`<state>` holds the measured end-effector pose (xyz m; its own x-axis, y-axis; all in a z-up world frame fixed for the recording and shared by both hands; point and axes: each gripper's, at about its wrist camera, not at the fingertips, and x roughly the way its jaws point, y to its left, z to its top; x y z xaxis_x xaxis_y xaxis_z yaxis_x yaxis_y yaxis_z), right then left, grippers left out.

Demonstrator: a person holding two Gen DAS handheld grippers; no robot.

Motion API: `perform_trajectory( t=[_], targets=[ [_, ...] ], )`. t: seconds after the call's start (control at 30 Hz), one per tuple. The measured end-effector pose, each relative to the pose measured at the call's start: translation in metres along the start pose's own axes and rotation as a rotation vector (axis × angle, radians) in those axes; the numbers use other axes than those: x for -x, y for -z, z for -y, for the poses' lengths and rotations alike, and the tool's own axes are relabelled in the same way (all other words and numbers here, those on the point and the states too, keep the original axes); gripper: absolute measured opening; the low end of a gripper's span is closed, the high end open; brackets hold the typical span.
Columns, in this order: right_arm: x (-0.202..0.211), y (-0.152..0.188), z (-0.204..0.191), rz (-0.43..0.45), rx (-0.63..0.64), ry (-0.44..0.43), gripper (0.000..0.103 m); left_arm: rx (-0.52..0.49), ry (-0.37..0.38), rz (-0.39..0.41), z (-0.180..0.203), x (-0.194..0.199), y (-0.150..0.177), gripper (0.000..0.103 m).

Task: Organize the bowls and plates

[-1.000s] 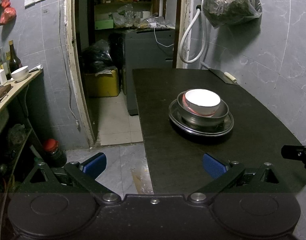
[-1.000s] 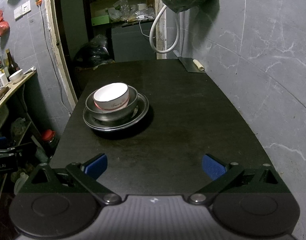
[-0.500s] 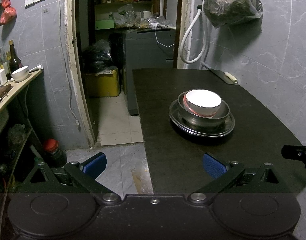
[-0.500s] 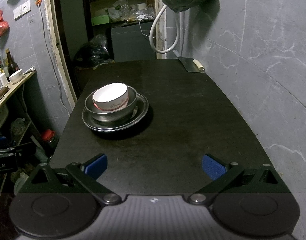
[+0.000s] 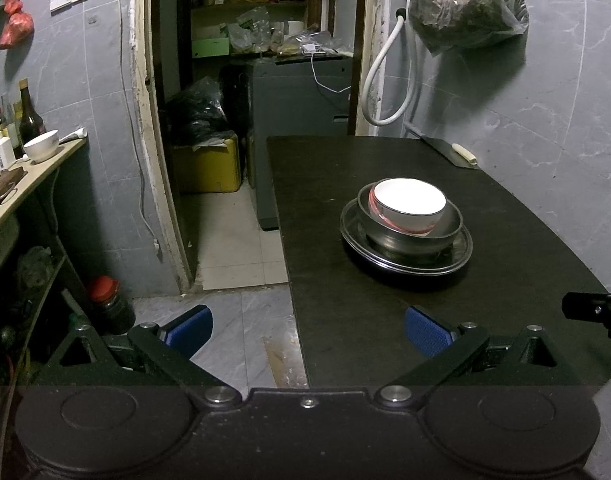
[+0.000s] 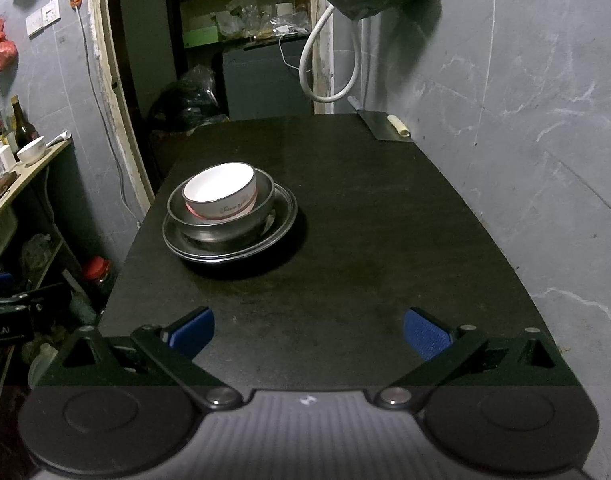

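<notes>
White round china bowl (image 6: 220, 194) inside grey metal bowl (image 6: 225, 222), on flat round metal plate (image 6: 281, 216), near left edge of dark worktop (image 6: 385, 220). Lots of bare room to the right. Left gripper (image 5: 308, 326) and right gripper (image 6: 309, 330) fingers spread wide, holding nothing.

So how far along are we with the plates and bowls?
Stacking looks done: the white bowl sits in the steel bowl, which sits on the steel plate on the black table. Nothing is in hand; the left gripper and right gripper are open, short of the stack. Nothing else loose on the table.
</notes>
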<state>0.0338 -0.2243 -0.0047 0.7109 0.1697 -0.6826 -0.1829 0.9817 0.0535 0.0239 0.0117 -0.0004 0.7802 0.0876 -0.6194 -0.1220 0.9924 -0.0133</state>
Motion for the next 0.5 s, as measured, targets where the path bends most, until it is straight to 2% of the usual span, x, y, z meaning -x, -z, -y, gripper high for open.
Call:
perform_trajectory(
  t=[0.3, 0.5],
  targets=[
    [-0.004, 0.000, 0.001, -0.006, 0.002, -0.003, 0.103, 0.000, 0.001, -0.002, 0.000, -0.002, -0.001, 0.102],
    [-0.008, -0.001, 0.002, -0.009, 0.000, -0.006, 0.103, -0.007, 0.005, -0.033, 0.003, -0.012, -0.007, 0.102]
  ],
)
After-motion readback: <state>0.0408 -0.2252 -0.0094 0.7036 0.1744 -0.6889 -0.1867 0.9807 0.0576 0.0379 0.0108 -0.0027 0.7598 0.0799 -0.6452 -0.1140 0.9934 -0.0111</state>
